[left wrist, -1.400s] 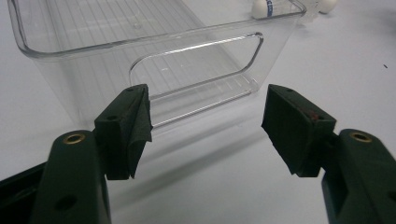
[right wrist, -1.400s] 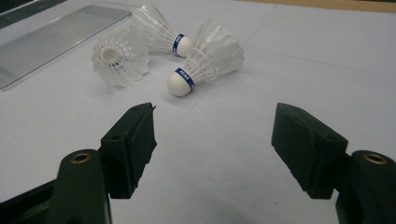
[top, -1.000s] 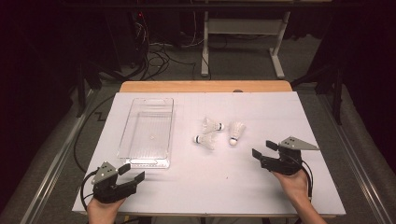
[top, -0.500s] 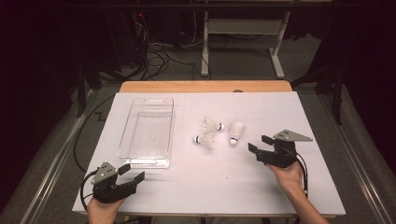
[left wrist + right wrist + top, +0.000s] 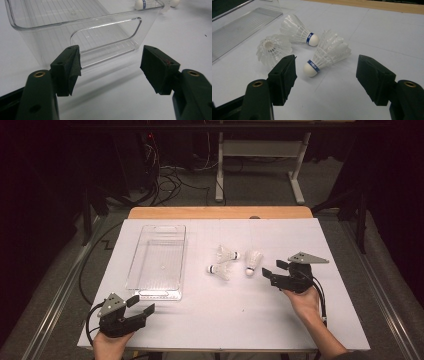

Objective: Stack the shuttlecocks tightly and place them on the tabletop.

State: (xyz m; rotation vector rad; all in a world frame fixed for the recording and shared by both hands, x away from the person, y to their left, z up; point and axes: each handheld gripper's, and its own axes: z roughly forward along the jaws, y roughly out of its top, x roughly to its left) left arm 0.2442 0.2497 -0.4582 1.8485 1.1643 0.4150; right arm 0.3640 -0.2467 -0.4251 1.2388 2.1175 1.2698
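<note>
Three white feather shuttlecocks lie together mid-table: one (image 5: 253, 261) nearest my right gripper, one (image 5: 228, 254) behind it, one (image 5: 218, 270) to the left. In the right gripper view the nearest shuttlecock (image 5: 326, 53) points its cork at me, just ahead of the open jaws, with two others (image 5: 297, 31) (image 5: 272, 48) beyond. My right gripper (image 5: 270, 272) is open, a short way right of them. My left gripper (image 5: 141, 305) is open at the front left, facing the end of a clear plastic bin (image 5: 132, 268). The bin's handle wall (image 5: 105, 37) stands just past the left jaws.
The white table surface (image 5: 225, 320) is edged at the back by a wooden strip (image 5: 220, 212). Metal rails run along both sides of the table. Cables and a desk frame (image 5: 260, 165) stand on the dark floor behind.
My right gripper has moved left and a little forward towards the shuttlecocks. The left gripper has stayed where it was.
</note>
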